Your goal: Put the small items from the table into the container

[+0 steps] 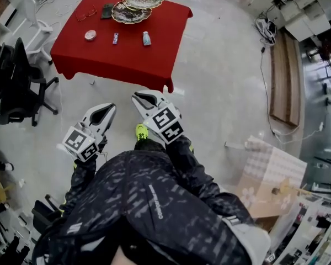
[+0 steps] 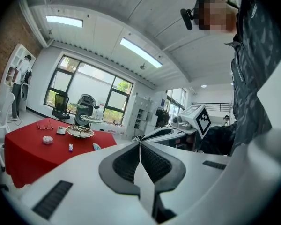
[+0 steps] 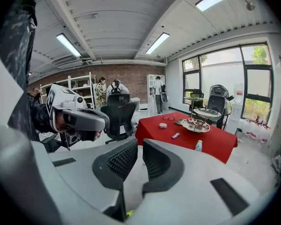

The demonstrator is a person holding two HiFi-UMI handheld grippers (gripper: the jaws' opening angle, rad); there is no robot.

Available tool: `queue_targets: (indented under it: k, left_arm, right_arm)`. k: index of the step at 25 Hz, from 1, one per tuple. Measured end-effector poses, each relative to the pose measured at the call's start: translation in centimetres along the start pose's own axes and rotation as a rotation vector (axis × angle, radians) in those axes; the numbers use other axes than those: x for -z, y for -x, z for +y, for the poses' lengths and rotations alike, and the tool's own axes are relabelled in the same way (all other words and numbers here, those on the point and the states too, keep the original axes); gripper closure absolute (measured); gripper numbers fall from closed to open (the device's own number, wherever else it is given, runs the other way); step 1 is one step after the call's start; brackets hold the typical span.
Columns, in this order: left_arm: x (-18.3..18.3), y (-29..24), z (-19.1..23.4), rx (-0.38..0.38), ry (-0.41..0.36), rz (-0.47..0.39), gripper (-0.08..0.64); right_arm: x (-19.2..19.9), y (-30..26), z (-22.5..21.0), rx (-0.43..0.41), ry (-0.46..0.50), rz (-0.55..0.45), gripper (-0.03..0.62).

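A red-clothed table [image 1: 121,48] stands a few steps ahead of me on the grey floor. On it are a tiered ornate dish stand [image 1: 131,12], a round tin [image 1: 90,35], a small packet [image 1: 115,38], a small bottle [image 1: 147,38], red glasses [image 1: 87,14] and a dark flat case [image 1: 107,11]. Both grippers hang at waist height, well short of the table. The left gripper [image 1: 109,107] [image 2: 140,143] is shut and empty. The right gripper [image 1: 140,96] [image 3: 140,144] has a narrow gap between its pads and holds nothing. The right gripper view shows the dish stand [image 3: 195,125] and bottle [image 3: 198,146].
A black office chair [image 1: 14,81] stands left of me, a white chair [image 1: 36,29] beyond it. A wooden bench [image 1: 284,81] runs along the right, with a cardboard box [image 1: 270,186] nearer. People [image 3: 107,90] stand by shelves at the brick wall.
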State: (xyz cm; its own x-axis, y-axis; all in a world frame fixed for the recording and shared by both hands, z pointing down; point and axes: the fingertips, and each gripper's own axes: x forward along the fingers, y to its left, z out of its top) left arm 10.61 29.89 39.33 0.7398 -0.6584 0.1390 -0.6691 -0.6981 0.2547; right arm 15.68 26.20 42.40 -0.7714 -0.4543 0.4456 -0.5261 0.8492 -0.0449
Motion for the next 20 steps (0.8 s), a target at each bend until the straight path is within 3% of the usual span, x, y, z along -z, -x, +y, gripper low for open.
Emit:
queue_targets:
  k: [9,20]
  left_arm:
    - [-1.2,-5.8,4.0,-0.003,0.001,0.001,0.548]
    - [-0.3,-8.3,7.5,0.008,-0.001,0.010,0.548]
  right_arm:
    - [-0.5,-2.4,-6.9,0.021,-0.016,0.011,0.568]
    - [0.9,-6.1,-10.5,0.048,-0.035,0.039,0.568]
